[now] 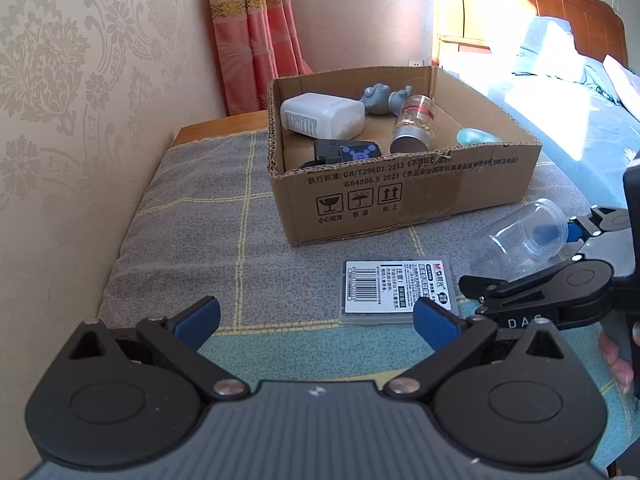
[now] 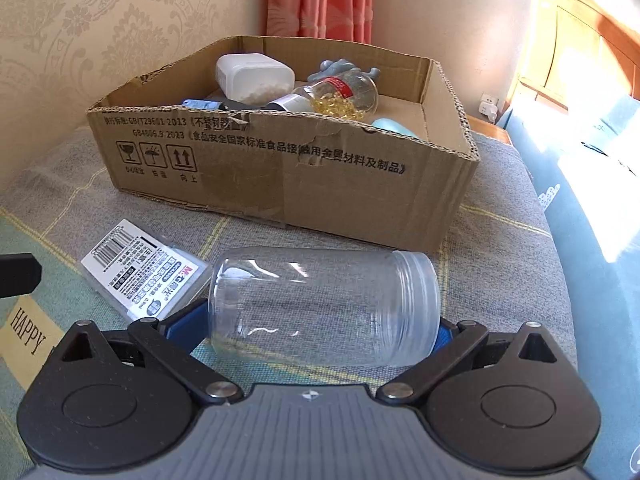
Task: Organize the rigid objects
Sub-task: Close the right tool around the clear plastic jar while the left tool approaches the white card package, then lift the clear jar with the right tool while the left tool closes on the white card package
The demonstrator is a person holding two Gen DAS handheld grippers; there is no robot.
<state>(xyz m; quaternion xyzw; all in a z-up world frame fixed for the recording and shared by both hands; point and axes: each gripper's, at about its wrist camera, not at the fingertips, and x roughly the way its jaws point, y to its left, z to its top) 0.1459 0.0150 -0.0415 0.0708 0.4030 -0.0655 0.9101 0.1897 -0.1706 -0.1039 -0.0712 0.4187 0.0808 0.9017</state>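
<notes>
the right claw (image 2: 320, 330) is closing on a clear plastic jar (image 2: 324, 308), which is lying on its side across the blue pads, base to the left and threaded mouth to the right; both pads appear to be touching it, so the pick-up step is judged to be in hand. whether the jar is already lifting off the cloth is impossible to tell. the left claw (image 1: 316, 318) is hanging wide and holding nothing, near a flat labelled plastic case (image 1: 398, 292) that is lying just beyond its pads.

the next move is likely calling for a lift over the torn front wall of the cardboard box (image 2: 280, 184) and a release into the bare right part of its floor, with care, since the smooth round jar could be slipping in a squeeze.

farther off, the box is already holding a white bottle (image 2: 254, 78), a bottle of yellow capsules (image 2: 340, 96), a grey figurine (image 2: 340, 68), a dark gadget and a pale blue item.

the surface is wearing a grey checked cloth (image 1: 192, 208). beyond it, patterned wallpaper and pink curtains (image 1: 256, 32) are standing, with a sunlit bed (image 1: 560, 92) to the right.
</notes>
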